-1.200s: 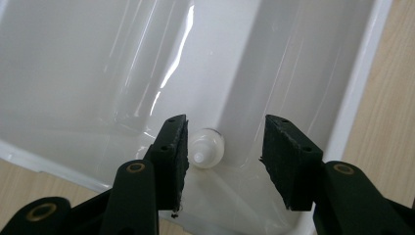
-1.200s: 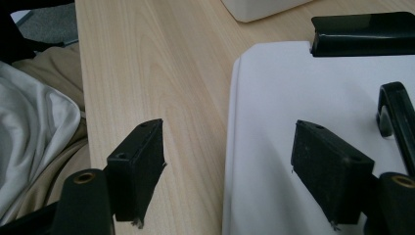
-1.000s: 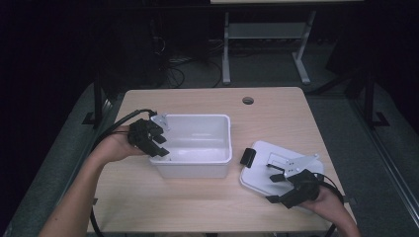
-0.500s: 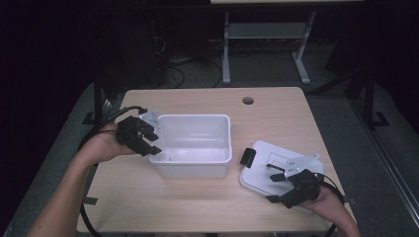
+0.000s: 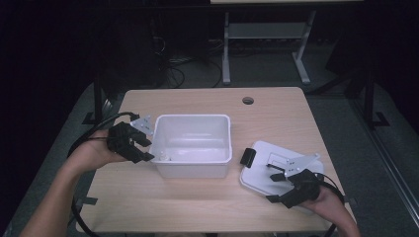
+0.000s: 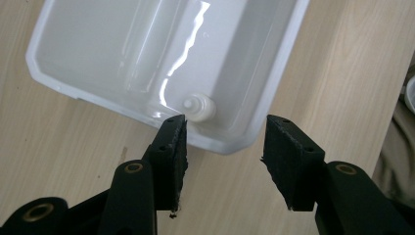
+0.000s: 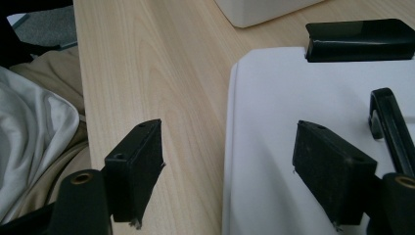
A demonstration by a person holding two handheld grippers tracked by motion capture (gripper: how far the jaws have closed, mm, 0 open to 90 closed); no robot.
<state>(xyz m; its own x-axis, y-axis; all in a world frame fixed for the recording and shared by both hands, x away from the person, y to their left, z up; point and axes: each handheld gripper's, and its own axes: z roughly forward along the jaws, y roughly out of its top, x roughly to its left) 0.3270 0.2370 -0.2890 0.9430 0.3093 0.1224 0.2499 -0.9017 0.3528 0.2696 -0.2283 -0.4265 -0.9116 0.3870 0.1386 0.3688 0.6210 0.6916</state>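
A pale wooden desk (image 5: 207,207) with a round cable hole (image 5: 248,100) stands in a dark room, a grey metal stand (image 5: 267,44) and loose cables on the floor behind it. From the high view, a white plastic tub (image 5: 192,144) sits near the desk's centre, its white lid (image 5: 276,170) with a black latch (image 5: 246,156) lying apart to the right near the front edge; bare wood lies open behind and in front of both. The left tool (image 5: 148,148) hangs at the tub's left wall, the right tool (image 5: 276,190) over the lid. In the left gripper view, the left tool (image 6: 222,142) is released, its jaws spread just short of the tub (image 6: 161,63) corner, one pad at the rim. In the right gripper view, the right tool (image 7: 227,161) gapes wide, straddling the lid (image 7: 293,147) edge without touching. No legible writing appears.
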